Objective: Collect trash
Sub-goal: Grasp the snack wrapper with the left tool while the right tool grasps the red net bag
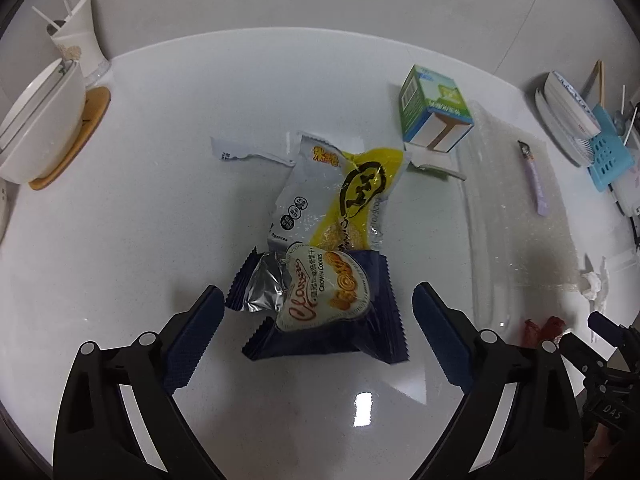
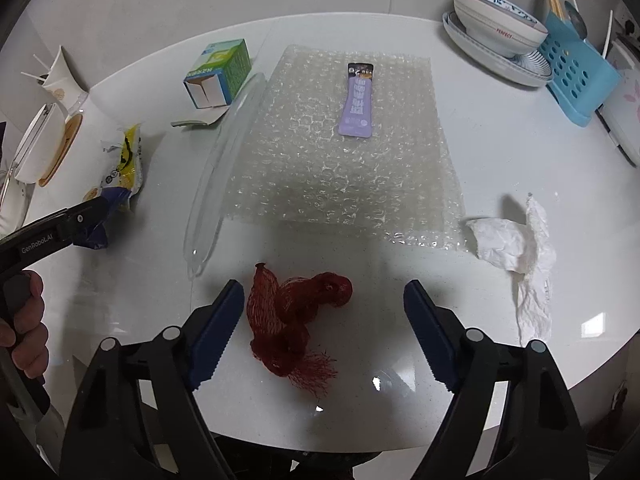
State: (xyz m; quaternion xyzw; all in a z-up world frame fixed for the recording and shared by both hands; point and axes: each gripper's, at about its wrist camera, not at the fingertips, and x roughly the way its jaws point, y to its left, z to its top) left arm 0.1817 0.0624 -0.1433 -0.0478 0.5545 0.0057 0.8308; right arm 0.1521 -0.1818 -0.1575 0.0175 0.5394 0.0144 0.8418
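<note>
In the left wrist view my left gripper (image 1: pixel 318 296) is open, its fingers either side of a dark blue cookie wrapper (image 1: pixel 340 332) lying on the white table; the pads stand clear of it. Just beyond it lie a yellow wrapper (image 1: pixel 360 196) and a silver-white wrapper (image 1: pixel 298 196). In the right wrist view my right gripper (image 2: pixel 324 292) is open around a crumpled red net bag (image 2: pixel 292 320), its left pad close to the mesh but not pressing. A bubble wrap sheet (image 2: pixel 320 160) carries a purple sachet (image 2: pixel 358 100). A crumpled tissue (image 2: pixel 516 248) lies to the right.
An opened green carton (image 2: pixel 218 74) lies at the back left. Stacked bowls on a plate (image 2: pixel 496 24) and a blue rack (image 2: pixel 576 76) stand at the back right. A white bowl on a wooden coaster (image 1: pixel 44 120) and a cup (image 1: pixel 78 36) are at the far left. The table's near edge (image 2: pixel 400 428) is close.
</note>
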